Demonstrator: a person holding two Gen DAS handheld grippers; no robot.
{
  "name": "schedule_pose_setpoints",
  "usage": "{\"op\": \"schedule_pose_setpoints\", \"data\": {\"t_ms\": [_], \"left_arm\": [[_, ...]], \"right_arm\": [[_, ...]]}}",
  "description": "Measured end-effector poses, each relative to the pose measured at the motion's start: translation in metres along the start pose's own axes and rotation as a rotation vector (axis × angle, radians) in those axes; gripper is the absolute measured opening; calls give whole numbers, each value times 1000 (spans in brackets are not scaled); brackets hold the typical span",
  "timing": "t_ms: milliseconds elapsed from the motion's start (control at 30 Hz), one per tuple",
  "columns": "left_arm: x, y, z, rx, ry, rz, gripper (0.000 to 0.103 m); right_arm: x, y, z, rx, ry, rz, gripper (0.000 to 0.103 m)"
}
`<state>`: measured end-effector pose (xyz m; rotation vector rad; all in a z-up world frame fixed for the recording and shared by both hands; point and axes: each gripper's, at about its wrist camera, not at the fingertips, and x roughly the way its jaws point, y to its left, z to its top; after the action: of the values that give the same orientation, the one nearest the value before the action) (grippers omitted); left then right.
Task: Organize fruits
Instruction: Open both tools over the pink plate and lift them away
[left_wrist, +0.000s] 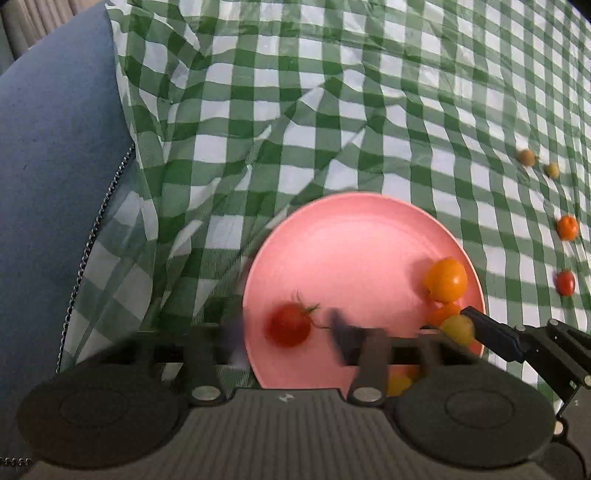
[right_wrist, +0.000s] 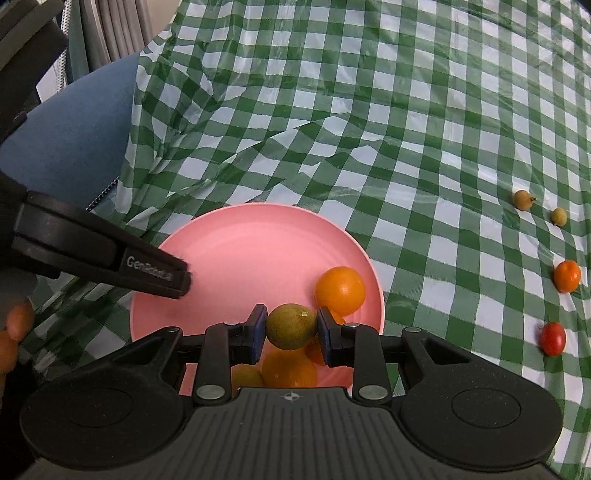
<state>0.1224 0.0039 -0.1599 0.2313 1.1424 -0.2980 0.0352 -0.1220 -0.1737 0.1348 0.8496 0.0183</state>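
A pink plate (left_wrist: 351, 236) (right_wrist: 251, 236) lies on the green checked cloth. In the left wrist view a red tomato (left_wrist: 290, 325) with its stalk sits over the plate between the blurred fingers of my left gripper (left_wrist: 290, 339), which stands open and clear of it. My right gripper (right_wrist: 291, 332) is shut on a greenish-brown fruit (right_wrist: 291, 326) (left_wrist: 458, 328) above the plate's near edge. An orange fruit (right_wrist: 340, 290) (left_wrist: 445, 279) rests on the plate's right side, and two more orange ones (right_wrist: 290, 369) lie under the held fruit. One left finger (right_wrist: 155, 273) reaches in over the plate.
Loose on the cloth (left_wrist: 332, 92) at the right lie a brownish fruit (right_wrist: 522, 199), a yellow-green one (right_wrist: 559, 216), an orange one (right_wrist: 567, 275) and a red tomato (right_wrist: 553, 338). A blue cushion (left_wrist: 55, 147) borders the crumpled cloth at the left.
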Motion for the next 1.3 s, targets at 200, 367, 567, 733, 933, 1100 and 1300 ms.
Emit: {"op": "schedule_pose_setpoints", "data": {"t_ms": [200,367,567,733,933,1100,1300], "left_arm": [[-31,2,-4,2,-85,8,103],[-62,10,-36,0,-83,44,103],[-107,24,-87,-43,-107,105,103],[-143,28,-117,-65,-161,122,103],[-182,24,-141,-61,-238,119,103],[-208,20,-157,-60,-290,111,103],[-231,16,-172,-56,-345,126,103]], "right_arm": [[-23,6,5,-42,-68,-33,87],[-58,14,-12,-28,-58,-34,93],[-111,26,-41,-13,-78,-54,96],[-155,33,-52,-15,-146,-74,97],[-198,36,-69,-39,-227,-77,98],[-223,35,-78,-12,-277,-82,98],[-245,36,-87,-5,-322,-77,98]]}}
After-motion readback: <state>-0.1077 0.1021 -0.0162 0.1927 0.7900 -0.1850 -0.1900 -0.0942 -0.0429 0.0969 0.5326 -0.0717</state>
